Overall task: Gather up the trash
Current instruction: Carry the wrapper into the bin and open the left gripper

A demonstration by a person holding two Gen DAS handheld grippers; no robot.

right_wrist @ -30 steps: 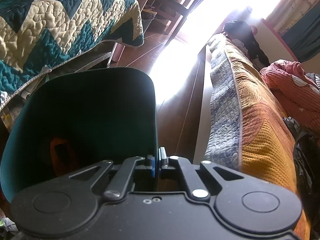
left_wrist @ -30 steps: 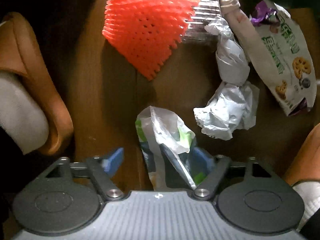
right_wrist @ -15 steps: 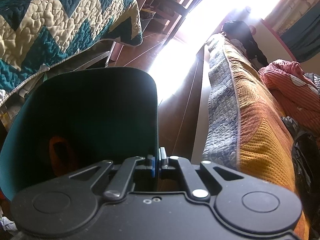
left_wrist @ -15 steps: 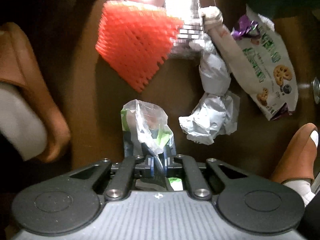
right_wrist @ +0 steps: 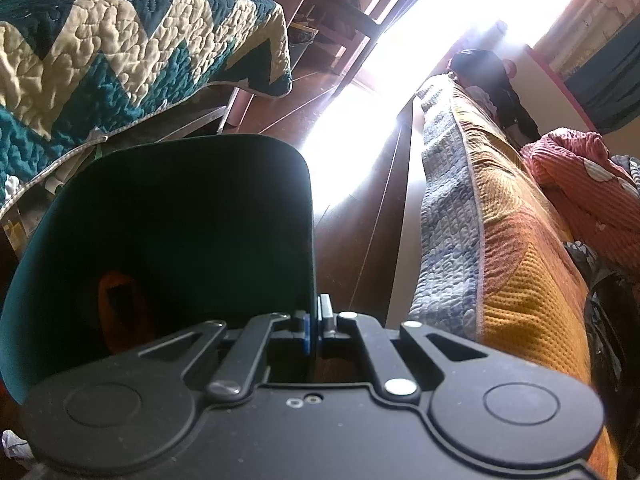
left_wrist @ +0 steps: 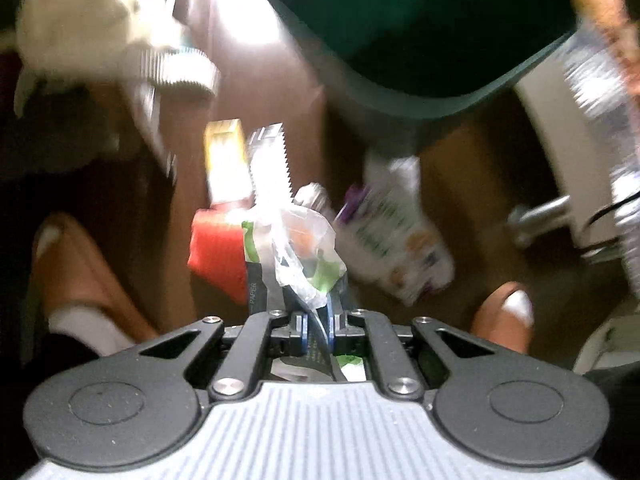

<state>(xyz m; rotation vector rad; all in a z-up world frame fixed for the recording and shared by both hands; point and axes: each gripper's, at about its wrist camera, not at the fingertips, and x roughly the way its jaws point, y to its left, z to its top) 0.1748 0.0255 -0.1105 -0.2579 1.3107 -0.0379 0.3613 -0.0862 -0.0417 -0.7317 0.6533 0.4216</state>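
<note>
Here, the left gripper [left_wrist: 316,322] was clamped on a crumpled clear-and-green plastic wrapper [left_wrist: 298,254], its jaws nearly together with the film pinched between the blue pads, the wrapper held clear of the brown floor [left_wrist: 480,160]. Below it lay an orange foam net [left_wrist: 218,248], a cookie bag [left_wrist: 396,240] and a shiny foil pack [left_wrist: 268,164], all blurred. Orange slippers [left_wrist: 80,276] over white socks stood on either side. The right gripper [right_wrist: 316,326] was closed tight on the rim of a dark green bin [right_wrist: 180,220], tilted toward the camera, with something orange deep inside. A zigzag quilt [right_wrist: 120,56] hung at left, a yellow-and-blue bedspread [right_wrist: 500,240] at right.
</note>
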